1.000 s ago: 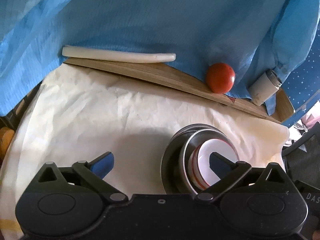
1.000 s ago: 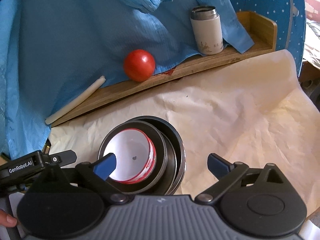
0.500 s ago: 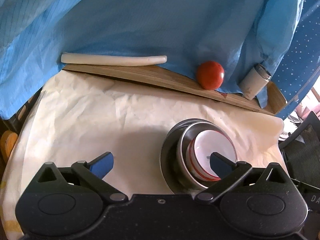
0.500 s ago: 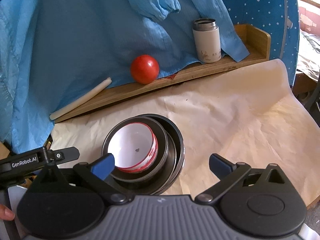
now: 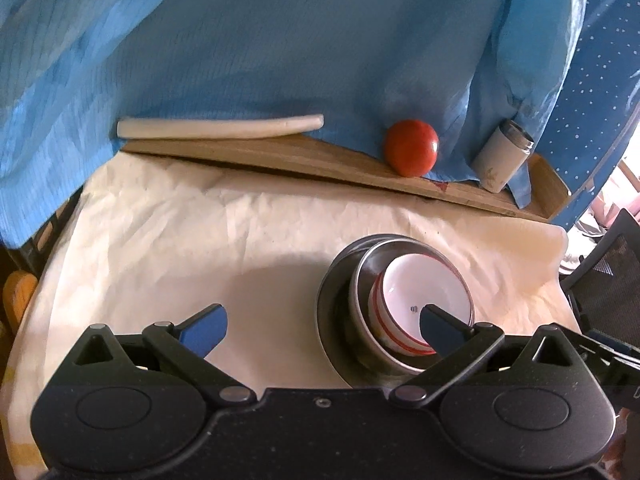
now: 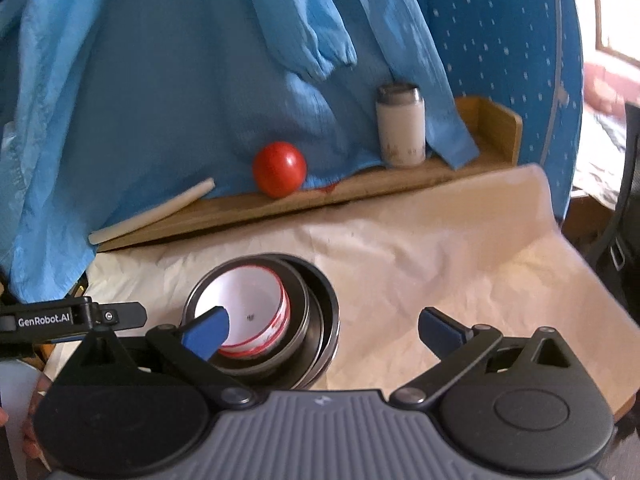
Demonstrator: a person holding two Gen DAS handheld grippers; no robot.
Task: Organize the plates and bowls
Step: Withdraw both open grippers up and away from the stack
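Left tool and right tool both spread, empty; white bowl nested in steel bowls, near bench.

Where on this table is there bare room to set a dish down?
Bare paper lies left of the nested bowls, up to the wooden ledge; more lies right of them in the right wrist view. The ledge is crowded: stick, tomato, cup.

Red ball on wooden ledge; white tumbler; blue cloth.
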